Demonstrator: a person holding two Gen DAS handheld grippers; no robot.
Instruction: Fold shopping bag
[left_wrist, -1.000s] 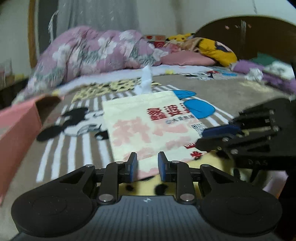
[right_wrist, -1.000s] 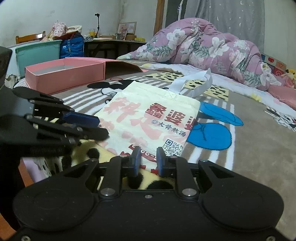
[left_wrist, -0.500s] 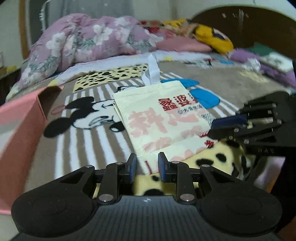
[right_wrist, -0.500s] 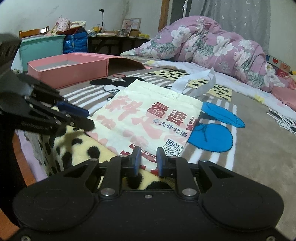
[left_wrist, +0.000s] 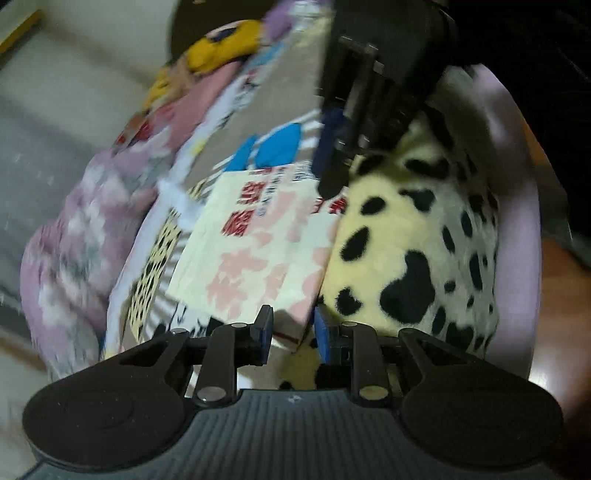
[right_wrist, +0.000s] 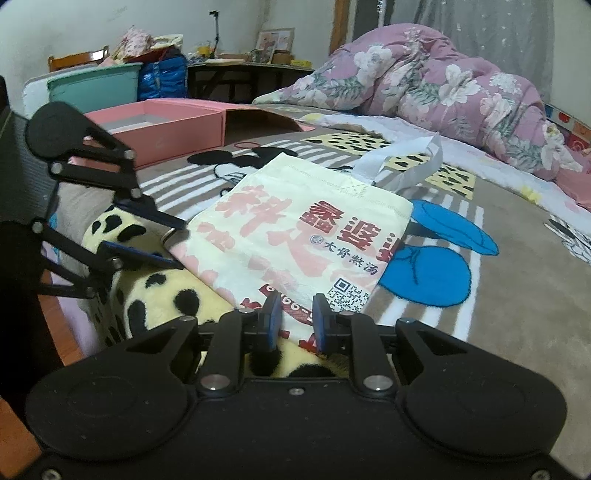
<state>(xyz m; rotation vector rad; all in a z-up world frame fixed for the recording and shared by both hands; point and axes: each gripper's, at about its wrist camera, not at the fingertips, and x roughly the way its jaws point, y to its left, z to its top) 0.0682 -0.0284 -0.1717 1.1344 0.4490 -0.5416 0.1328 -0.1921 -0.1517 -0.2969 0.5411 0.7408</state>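
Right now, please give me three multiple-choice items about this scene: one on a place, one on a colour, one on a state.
1. Where do the shopping bag handles lie?
A. at its far end
B. under the pink box
C. in the right gripper

2. What colour are the handles?
A. red
B. white
C. green

3. How is the left gripper?
A. shut tight
B. open at the bag's corner
C. out of view

Answers: 1 A, they rise beyond the far edge. 2 B, pale white straps. 3 B, fingers apart beside the near-left corner.
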